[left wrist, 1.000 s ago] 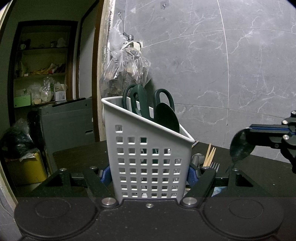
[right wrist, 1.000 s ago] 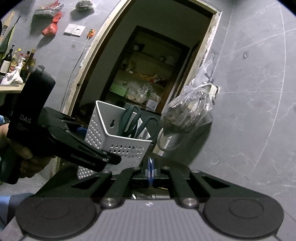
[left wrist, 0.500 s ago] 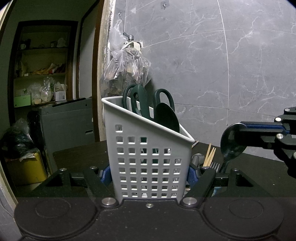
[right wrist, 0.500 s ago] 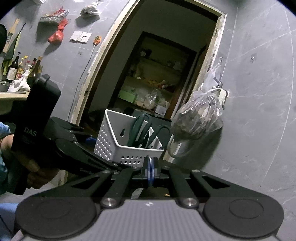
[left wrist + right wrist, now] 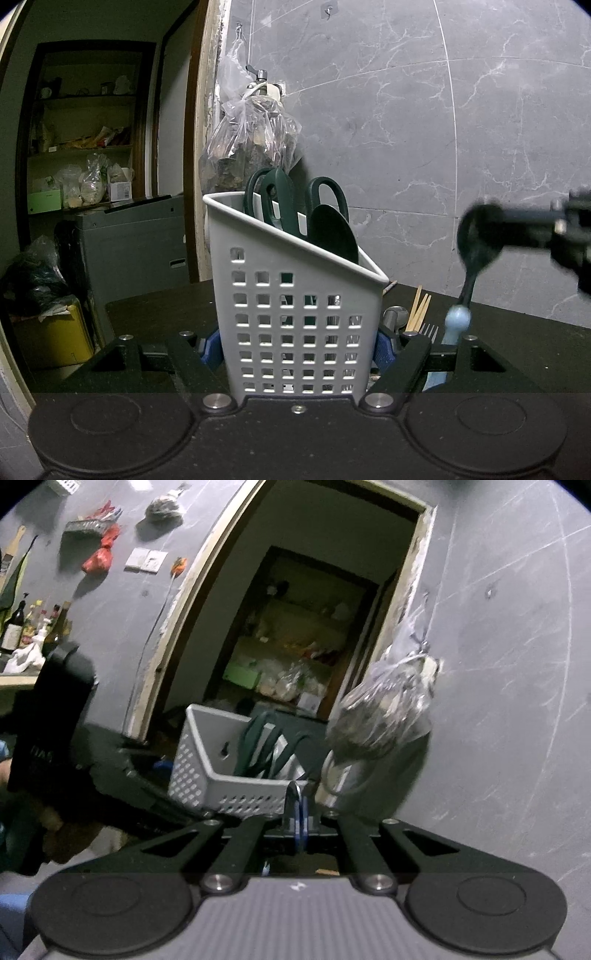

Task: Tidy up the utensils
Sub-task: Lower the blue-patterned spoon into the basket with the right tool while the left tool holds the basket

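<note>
Your right claw (image 5: 480,240) has swung in closer to the white basket (image 5: 295,317) than it was a moment ago, and the spoon (image 5: 467,277) it pinches now hangs with its pale blue handle down, to the right of the basket and over the table (image 5: 517,339). From its own camera that claw's blue pads (image 5: 297,812) are pressed together on the spoon's edge, and the basket's open top now fills more of that view. I read this as the carry nearly done: the spoon looks ready to go up over the rim and in.

Your left claw (image 5: 295,350) has not shifted; it stays clamped on the basket's two sides, holding it upright on the table. Inside the basket stand green-handled scissors (image 5: 273,199) and a dark spoon or ladle (image 5: 334,236).

Behind the basket on its right, wooden chopsticks (image 5: 419,308) and a fork (image 5: 430,328) lie unsorted on the dark table.

Beyond the basket hangs a plastic bag (image 5: 255,147) on a grey marble-look wall (image 5: 406,110), with a doorway (image 5: 88,147) to a cluttered pantry to the left.
</note>
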